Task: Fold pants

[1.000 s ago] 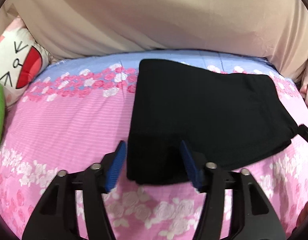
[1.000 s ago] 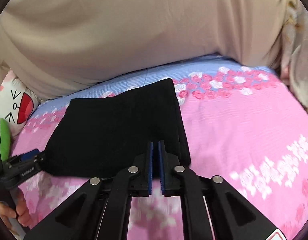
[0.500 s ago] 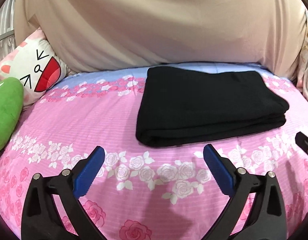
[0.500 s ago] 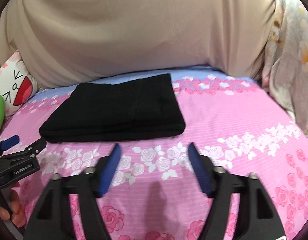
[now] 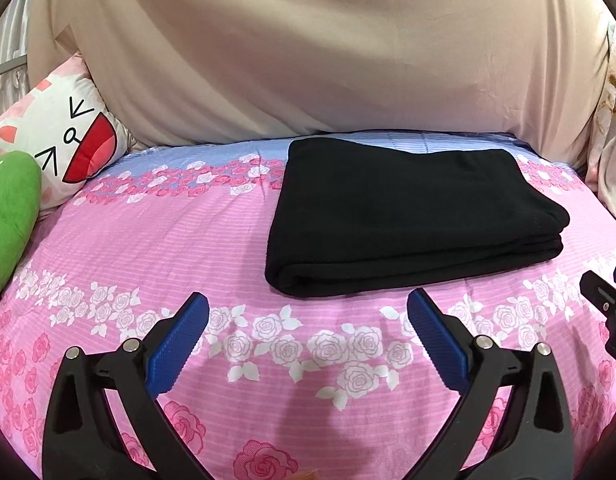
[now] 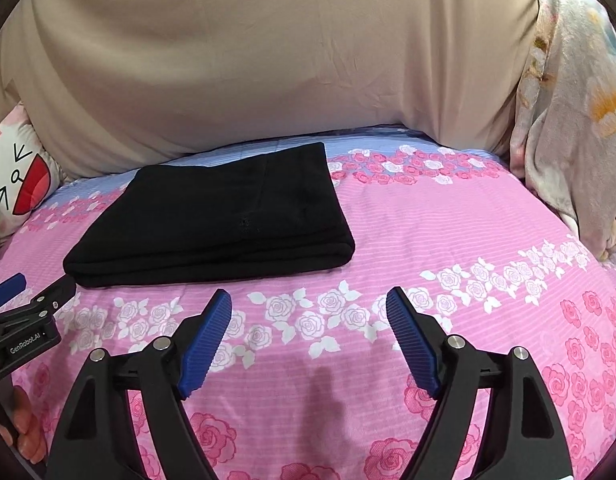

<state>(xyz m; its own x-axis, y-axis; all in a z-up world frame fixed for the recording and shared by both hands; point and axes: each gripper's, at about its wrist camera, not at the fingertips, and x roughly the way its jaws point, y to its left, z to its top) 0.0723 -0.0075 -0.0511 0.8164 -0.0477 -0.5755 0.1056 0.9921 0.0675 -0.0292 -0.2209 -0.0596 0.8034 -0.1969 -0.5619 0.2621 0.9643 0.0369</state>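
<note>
One pair of black pants (image 5: 408, 216) is lying folded in a compact stack on the pink floral bedsheet (image 5: 147, 248), so the folding is judged complete, with at most a tidying press remaining. Two grippers are hovering just in front of the stack: the left gripper (image 5: 308, 334) is gaping wide and empty, while the right gripper (image 6: 309, 328) is opening with nothing between its jaws.

L gripper (image 5: 308, 312) & R gripper (image 6: 309, 306) let go of pants (image 5: 412, 216), backed off toward near edge; R jaws opening, nothing btwn; L wide open; pants now lie free, folded.
</note>
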